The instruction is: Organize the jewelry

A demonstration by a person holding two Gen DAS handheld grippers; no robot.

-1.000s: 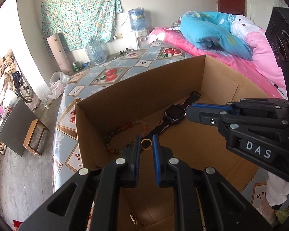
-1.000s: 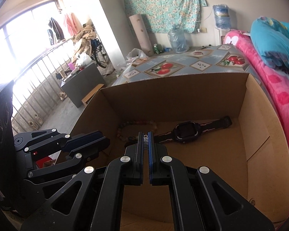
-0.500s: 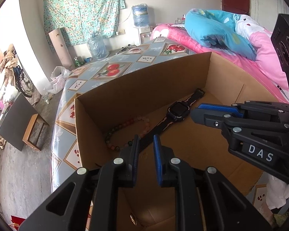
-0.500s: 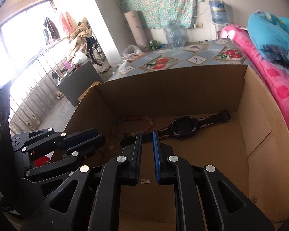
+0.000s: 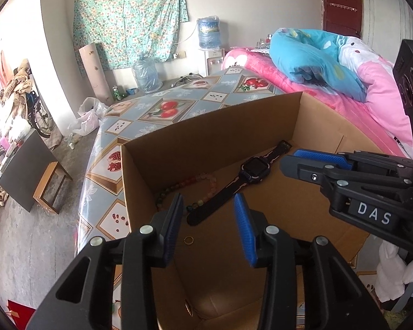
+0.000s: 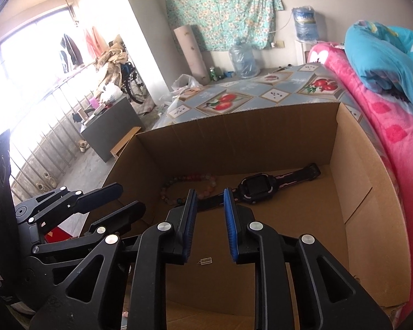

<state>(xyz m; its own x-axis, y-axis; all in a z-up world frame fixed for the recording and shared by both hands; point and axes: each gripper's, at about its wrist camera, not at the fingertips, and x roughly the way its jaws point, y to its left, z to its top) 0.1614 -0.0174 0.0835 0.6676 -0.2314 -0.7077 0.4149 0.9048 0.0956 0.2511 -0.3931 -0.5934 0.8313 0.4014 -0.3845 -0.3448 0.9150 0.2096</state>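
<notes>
Both grippers hover over an open cardboard box (image 5: pixel 212 126) (image 6: pixel 234 140). My left gripper (image 5: pixel 208 200) has its jaws opening, with nothing between them; a small gold ring (image 5: pixel 188 239) lies on the box floor below it. My right gripper (image 6: pixel 209 192) also has its jaws opening and holds nothing; a small silver earring (image 6: pixel 205 261) lies on the floor beneath it. Farther in lie a black wristwatch (image 5: pixel 254 169) (image 6: pixel 257 188) and a bead bracelet (image 5: pixel 184 185) (image 6: pixel 187 183). The right gripper (image 5: pixel 286 162) shows in the left wrist view, the left gripper (image 6: pixel 133 199) in the right wrist view.
The box stands on a table with a fruit-patterned cloth (image 5: pixel 162 110) (image 6: pixel 261 93). A bed with pink bedding (image 5: pixel 371 96) (image 6: pixel 385 126) and a blue blanket (image 5: pixel 311 55) runs along the right. Water bottles (image 5: pixel 208 31) and a floral curtain (image 5: pixel 129 16) stand at the far wall.
Both grippers have opened. The gold ring left the left jaws and the small silver earring left the right jaws; both now lie on the box floor.
</notes>
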